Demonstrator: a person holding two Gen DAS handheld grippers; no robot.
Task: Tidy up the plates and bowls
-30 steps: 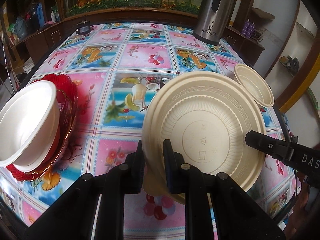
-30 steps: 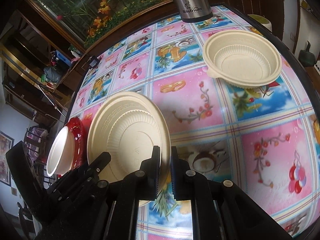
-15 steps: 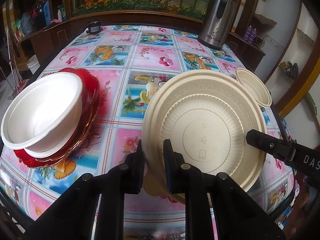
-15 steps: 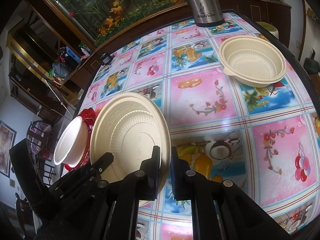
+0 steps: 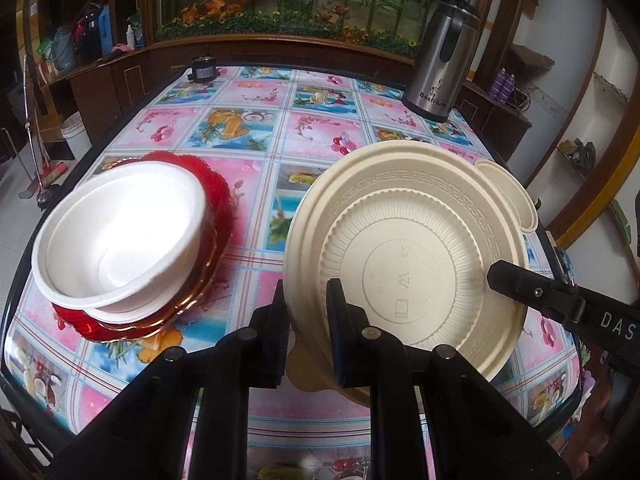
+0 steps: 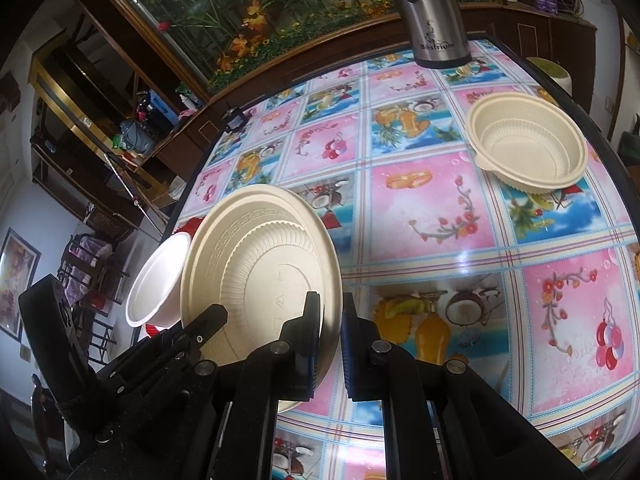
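Facing up, tilted cream plate (image 5: 404,256)

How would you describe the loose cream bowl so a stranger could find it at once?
Start at the steel flask at the far edge of the table. Nearer than it, by the right edge, a cream bowl stands alone on the cloth. Unlike the white bowl, it is ribbed, has a small tab handle and sits on no plate.
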